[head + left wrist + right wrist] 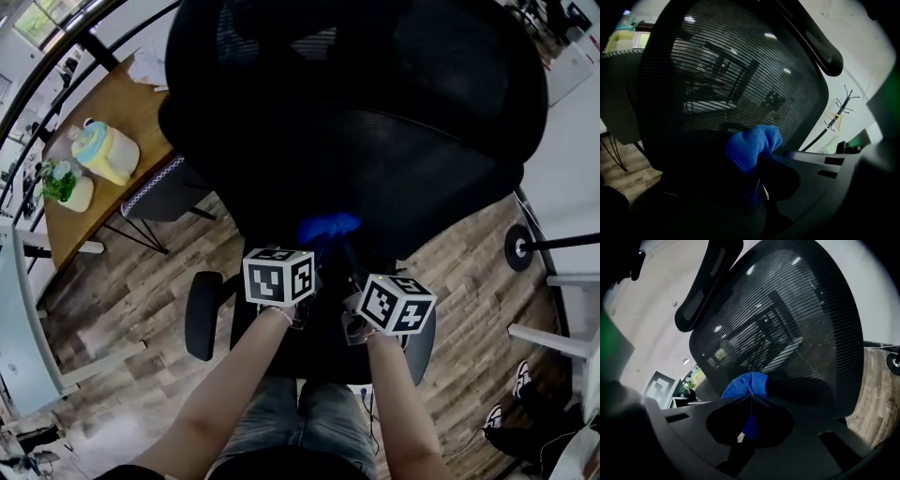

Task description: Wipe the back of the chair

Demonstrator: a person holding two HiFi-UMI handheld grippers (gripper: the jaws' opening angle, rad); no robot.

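Facing rear of black mesh-backed office chair [375, 112], filling most of head view. Pinching bunched blue microfibre cloth [328, 227] with left gripper [758, 169]: jaws pressed together on a fold, rest of wad bulging out past the tips. Same cloth clamped in right gripper [751, 405] too, jaws closed with a blue strip caught between. Both tools side by side, close together, converging on the one wad. Wad up against lower middle of the mesh back. Black padded headrest [708, 282] above the mesh in both gripper views.

Bare forearms [234, 375] reaching forward under the marker cubes, blue jeans [281, 422] at bottom edge.

Left of chair: wooden desk [112, 103] carrying yellow and pale-blue container [105, 150] plus small green plant in white pot [67, 186]. Wood-plank floor [141, 291] underneath. Black round base [518, 247] on floor to the right, well apart from chair. Black coat stand [843, 105] by white wall, visible past chair edge in left gripper view.
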